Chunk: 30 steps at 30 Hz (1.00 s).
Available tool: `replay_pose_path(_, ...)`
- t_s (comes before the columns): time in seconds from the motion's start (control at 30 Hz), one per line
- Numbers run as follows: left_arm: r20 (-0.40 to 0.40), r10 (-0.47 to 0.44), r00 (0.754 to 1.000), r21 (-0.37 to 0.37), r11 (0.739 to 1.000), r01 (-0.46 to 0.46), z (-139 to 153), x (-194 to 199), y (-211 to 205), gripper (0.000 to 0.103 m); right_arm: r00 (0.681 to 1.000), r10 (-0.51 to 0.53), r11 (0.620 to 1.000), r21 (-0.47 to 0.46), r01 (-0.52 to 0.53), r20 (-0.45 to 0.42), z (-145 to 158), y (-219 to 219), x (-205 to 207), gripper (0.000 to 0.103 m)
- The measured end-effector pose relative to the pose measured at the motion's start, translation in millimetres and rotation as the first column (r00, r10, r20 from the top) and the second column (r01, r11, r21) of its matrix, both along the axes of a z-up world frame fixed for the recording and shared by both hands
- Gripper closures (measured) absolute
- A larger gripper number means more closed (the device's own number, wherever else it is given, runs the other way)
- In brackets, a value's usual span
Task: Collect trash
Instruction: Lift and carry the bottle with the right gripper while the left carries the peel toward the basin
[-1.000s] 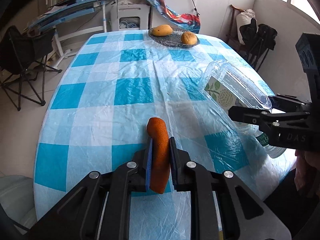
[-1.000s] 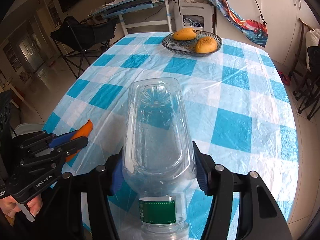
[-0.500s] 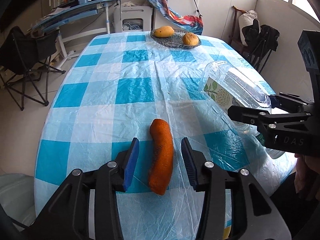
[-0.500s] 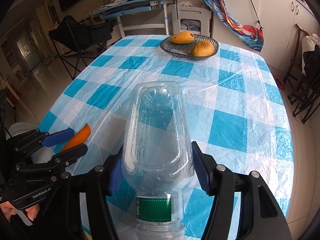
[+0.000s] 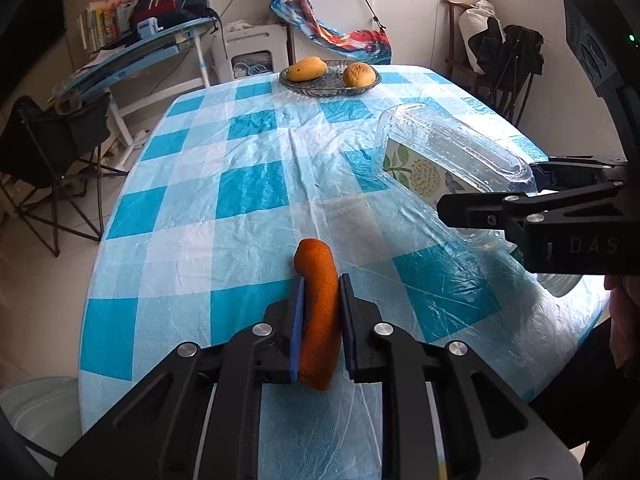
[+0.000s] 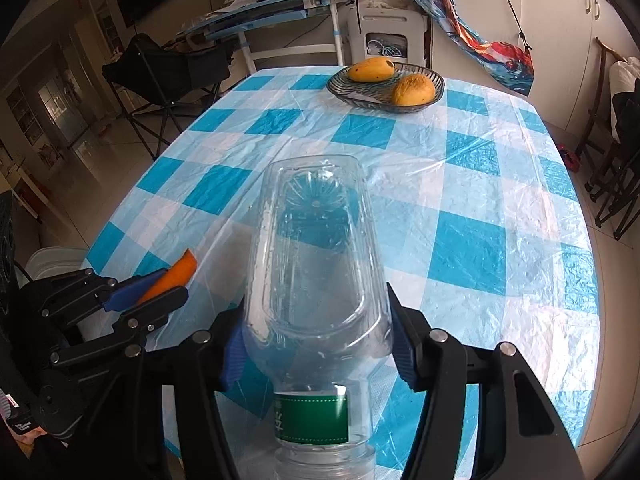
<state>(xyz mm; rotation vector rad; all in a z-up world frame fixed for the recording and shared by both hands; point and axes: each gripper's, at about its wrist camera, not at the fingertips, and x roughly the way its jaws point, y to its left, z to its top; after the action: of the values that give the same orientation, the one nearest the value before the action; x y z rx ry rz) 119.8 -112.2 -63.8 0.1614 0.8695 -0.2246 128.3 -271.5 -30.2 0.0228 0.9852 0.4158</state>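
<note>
you are at a round table under a blue-and-white checked plastic cloth, holding a gripper in each hand. your left gripper has just been closing, and its blue pads now press both sides of an orange peel, a long curved strip whose far end pokes out past the fingertips, close over the cloth near your edge of the table. your right gripper is about half open only because it is clamped across the wide body of an empty clear bottle, which points base-first away from you over the table, its green-labelled neck toward your hand. seen from the left side, the bottle hangs just to the right of the peel. at the far end of the table sits a glass dish with two mangoes, untouched and seemingly not rubbish. a pale bin shows below the table's near left edge. as far as you can judge, both visible pieces of trash are picked up; what remains is carrying them to a bin and letting go. no other litter shows on the table.
</note>
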Motion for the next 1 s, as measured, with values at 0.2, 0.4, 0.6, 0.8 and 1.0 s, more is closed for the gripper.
replay_pose_path(0.2, 0.018, -0.010, 1.000, -0.030, 0.999, 0.011, 7, -8, 1, 0.088, 1.000, -0.017, 0.999, 0.041, 0.017, -0.005, 2, -5, -1, 0.045)
replay_pose_path(0.4, -0.006, 0.004, 1.000, -0.069, 0.998, -0.004, 6, -8, 9, 0.088, 1.000, -0.008, 1.000, -0.019, 0.008, 0.003, -1, 2, -6, 0.045)
replay_pose_path(0.6, -0.044, 0.077, 0.996, -0.118, 0.990, -0.082, 2, -4, 26, 0.067, 1.000, -0.026, 0.999, -0.022, 0.026, 0.014, -2, 1, -7, 0.041)
replay_pose_path(0.8, -0.053, 0.147, 0.988, -0.187, 0.970, -0.155, 4, -1, 46, 0.048, 0.999, -0.027, 0.999, -0.034, 0.028, 0.029, -2, 3, -7, 0.034)
replay_pose_path(1.0, -0.039, 0.128, 0.991, -0.147, 0.980, -0.132, 2, -1, 37, 0.047, 1.000, -0.014, 0.998, -0.059, 0.016, 0.028, -7, 8, -7, 0.034)
